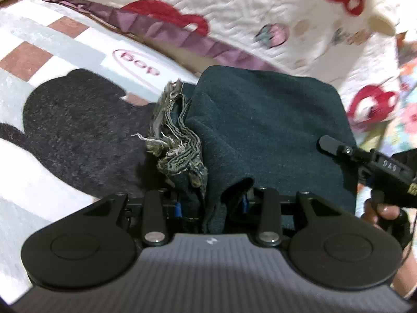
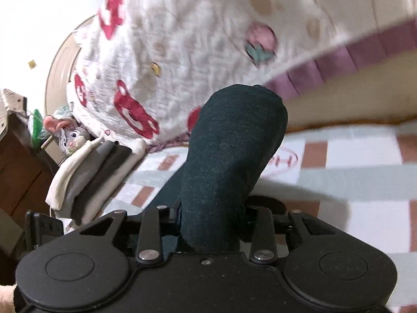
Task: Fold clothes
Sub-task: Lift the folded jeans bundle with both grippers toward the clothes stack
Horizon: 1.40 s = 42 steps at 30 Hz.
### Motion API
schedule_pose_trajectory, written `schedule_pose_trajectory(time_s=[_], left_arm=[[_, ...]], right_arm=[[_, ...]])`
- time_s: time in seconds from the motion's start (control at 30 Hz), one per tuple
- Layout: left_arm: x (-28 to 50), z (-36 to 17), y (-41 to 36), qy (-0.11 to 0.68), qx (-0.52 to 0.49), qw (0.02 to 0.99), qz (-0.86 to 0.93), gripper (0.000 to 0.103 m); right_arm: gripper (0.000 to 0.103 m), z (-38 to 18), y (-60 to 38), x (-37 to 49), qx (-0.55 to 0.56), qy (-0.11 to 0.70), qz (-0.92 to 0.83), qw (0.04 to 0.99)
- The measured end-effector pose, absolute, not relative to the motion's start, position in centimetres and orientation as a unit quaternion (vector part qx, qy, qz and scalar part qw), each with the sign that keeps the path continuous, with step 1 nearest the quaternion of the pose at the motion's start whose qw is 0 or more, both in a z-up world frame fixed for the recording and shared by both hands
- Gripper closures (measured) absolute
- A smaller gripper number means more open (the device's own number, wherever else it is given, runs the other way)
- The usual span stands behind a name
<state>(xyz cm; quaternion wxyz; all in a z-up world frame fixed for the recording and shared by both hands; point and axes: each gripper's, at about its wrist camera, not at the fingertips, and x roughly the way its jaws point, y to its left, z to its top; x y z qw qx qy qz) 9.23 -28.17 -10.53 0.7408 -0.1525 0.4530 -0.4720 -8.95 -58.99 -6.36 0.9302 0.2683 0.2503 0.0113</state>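
Checked bed sheet beneath, dark jeans held up mid-fold.
Left hand-held gripper (image 1: 208, 206) and right hand-held gripper (image 2: 208, 224) each clamp the jeans (image 1: 260, 120), bunched and doubled just ahead, frayed hems (image 1: 177, 143) together; a quilt (image 1: 234, 5) lies beyond. Laying flat seems left.

You can read "bop" inside a pink oval (image 1: 137, 61) printed on the checked mat (image 1: 39, 39), seen upside down. White letters "DAS" stand on the right gripper (image 1: 389, 168).
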Motion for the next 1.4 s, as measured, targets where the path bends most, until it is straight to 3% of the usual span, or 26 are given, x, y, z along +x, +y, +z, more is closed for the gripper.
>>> schedule_pose_trajectory(time_s=[0.43, 0.7, 1.03, 1.23, 1.4], left_arm=[[9.1, -4.0, -20.2, 0.409, -0.209, 0.739, -0.492, 0.068], [11.7, 2.0, -8.8, 0.326, -0.267, 0.809, -0.410, 0.068], [18.2, 15.2, 7.1, 0.198, -0.228, 0.905, -0.301, 0.068], [24.3, 19.0, 13.0, 0.163, -0.172, 0.946, -0.222, 0.068], [31.8, 15.5, 15.6, 0.201, -0.153, 0.949, -0.188, 0.068]], right_arm=[[0.064, 3.3, -51.9, -8.9, 0.217, 0.243, 0.037, 0.945], [0.065, 11.2, -43.6, 1.5, 0.143, 0.231, 0.145, 0.951], [0.065, 20.8, -31.1, 15.5, 0.134, 0.185, 0.278, 0.933], [0.065, 19.6, -24.7, 24.6, 0.193, 0.161, 0.328, 0.911], [0.063, 13.3, -22.2, 31.2, 0.269, 0.154, 0.323, 0.894]])
